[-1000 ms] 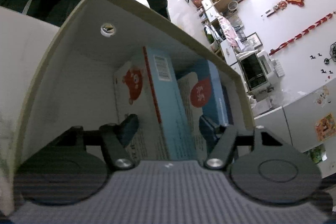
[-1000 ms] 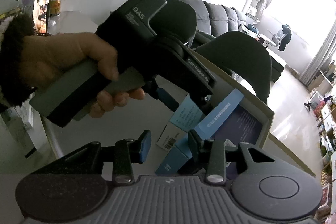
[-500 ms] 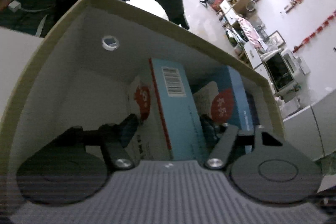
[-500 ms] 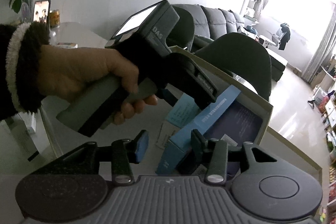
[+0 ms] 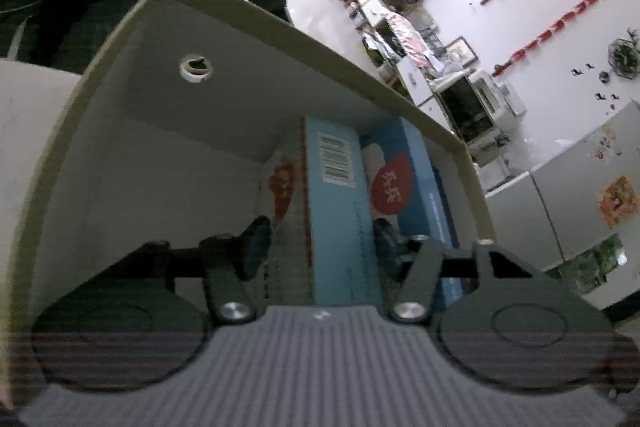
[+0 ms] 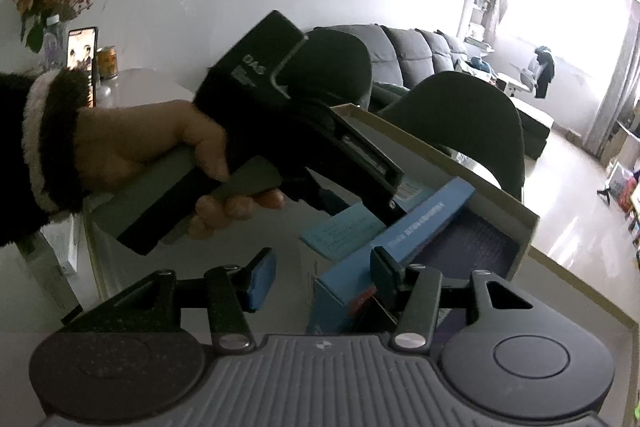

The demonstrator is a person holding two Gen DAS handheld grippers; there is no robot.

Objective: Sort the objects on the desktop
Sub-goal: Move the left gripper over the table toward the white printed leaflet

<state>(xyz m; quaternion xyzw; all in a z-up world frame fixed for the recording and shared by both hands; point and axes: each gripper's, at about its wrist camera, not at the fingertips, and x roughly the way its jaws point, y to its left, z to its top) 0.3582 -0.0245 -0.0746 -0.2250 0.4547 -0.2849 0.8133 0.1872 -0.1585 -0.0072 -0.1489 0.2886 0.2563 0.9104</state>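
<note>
My left gripper (image 5: 320,239) reaches into a cardboard storage box (image 5: 168,115) and its fingers stand on both sides of a light blue carton (image 5: 340,211) set on edge, close to or touching its faces. A second blue carton (image 5: 400,183) with a red label stands beside it on the right. In the right wrist view the left gripper body (image 6: 288,131) is held by a hand over the box (image 6: 496,203). My right gripper (image 6: 322,279) is open and empty just outside the box, near a blue carton (image 6: 404,239).
A dark chair (image 6: 464,123) stands behind the box. A grey sofa (image 6: 420,55) lies further back. A phone (image 6: 82,59), a can and a vase of flowers stand at the far left on the white table (image 6: 136,83).
The left gripper has shifted sideways inside the box, so the light blue carton now sits centred between its fingers. The right gripper has hardly moved.
</note>
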